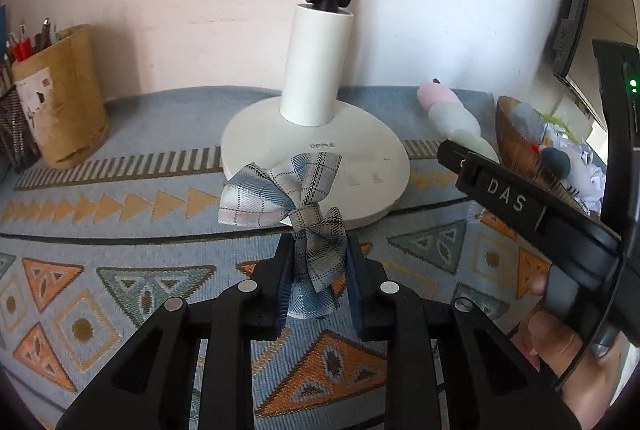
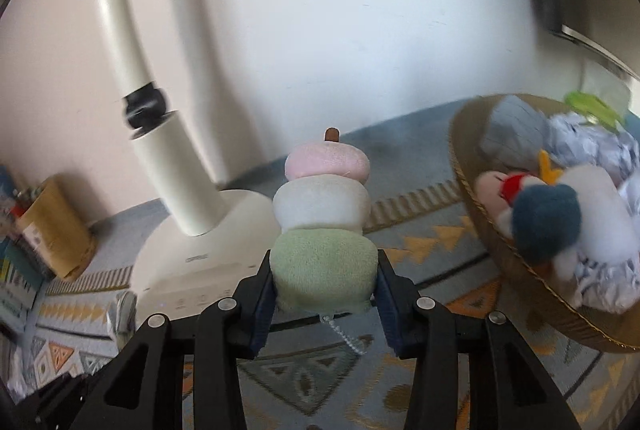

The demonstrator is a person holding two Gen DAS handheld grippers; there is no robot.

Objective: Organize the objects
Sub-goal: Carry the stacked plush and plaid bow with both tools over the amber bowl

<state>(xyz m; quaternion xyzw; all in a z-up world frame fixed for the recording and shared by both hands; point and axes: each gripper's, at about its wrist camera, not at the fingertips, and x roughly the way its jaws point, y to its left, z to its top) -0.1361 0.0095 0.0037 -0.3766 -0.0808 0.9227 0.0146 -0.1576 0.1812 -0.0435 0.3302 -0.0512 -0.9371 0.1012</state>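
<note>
A blue-and-white plaid fabric bow point(image 1: 280, 189) hangs lifted above the patterned cloth, in front of the lamp base. My left gripper point(image 1: 320, 250) is shut on its lower loop. A soft toy of three stacked pink, white and green balls point(image 2: 324, 205) with a brown stick tip is held up off the table. My right gripper point(image 2: 324, 270) is shut on its green ball, and a bead chain dangles below. In the left wrist view the toy point(image 1: 452, 117) shows at the tip of the right gripper's black finger point(image 1: 500, 189).
A white desk lamp point(image 1: 360, 157) stands mid-table on a round base. A brown woven basket point(image 2: 460, 165) at the right holds plush toys and crumpled paper. A tan pen holder point(image 1: 68, 97) stands at the far left. A hand point(image 1: 560, 350) grips the right tool.
</note>
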